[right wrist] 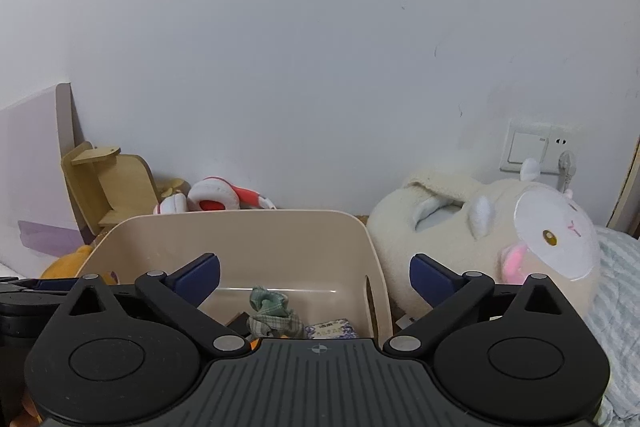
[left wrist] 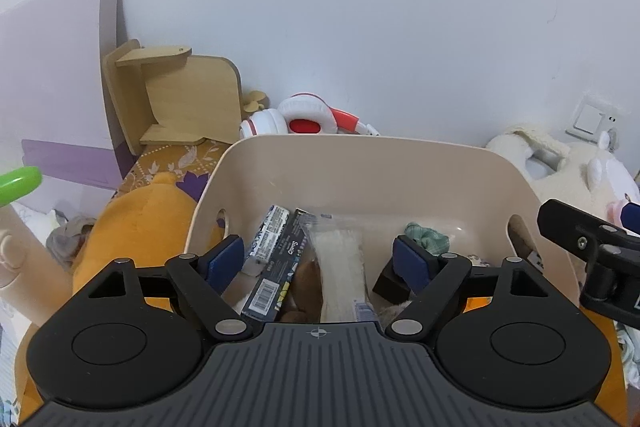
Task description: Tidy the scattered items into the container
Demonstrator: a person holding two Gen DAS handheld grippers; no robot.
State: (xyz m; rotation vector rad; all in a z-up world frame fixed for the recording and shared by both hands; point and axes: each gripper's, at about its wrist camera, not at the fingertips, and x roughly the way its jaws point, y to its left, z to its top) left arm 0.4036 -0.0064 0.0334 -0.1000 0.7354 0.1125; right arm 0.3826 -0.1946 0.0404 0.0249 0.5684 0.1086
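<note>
- Left gripper [left wrist: 318, 253], blue pads spread wide and gripping nothing, poised over the beige plastic bin [left wrist: 460, 163].
- Right gripper [right wrist: 314, 277], likewise spread and empty-handed, angled at the bin's right wall [right wrist: 374, 267], one pad over the bin, the other out past it.
- Already inside the bin: dark slim carton with a barcode [left wrist: 276, 275], blue-and-white pack [left wrist: 266, 237] leaning beside it, clear packet of white strips [left wrist: 342, 267], green checked cloth scrunched up [left wrist: 426, 239], small black block [left wrist: 390, 285], small blue-patterned packet [right wrist: 332, 329].
- Task judged well advanced; next pick unclear from these views, as no loose small item shows plainly outside the bin.
- Best handled by lifting clear of the rim before swinging out, keeping the two grippers apart, and dropping further items into the bare patch toward the far wall rather than atop the tilted cartons.
- Orange plush toy [left wrist: 132, 227] pressed against the bin's left side; cream sheep plush [right wrist: 500, 239] just beside its right.
- Underneath, a brown cloth with pale floral print [left wrist: 168, 159]; pale blue striped bedding [right wrist: 618, 291] to the right.
- Farther back, red-and-white headphones [left wrist: 308, 115] behind the bin, a small wooden stand [left wrist: 176, 99] against a lilac panel [left wrist: 52, 67].
- White wall with a switch and socket plate [right wrist: 536, 147] closing the scene.
</note>
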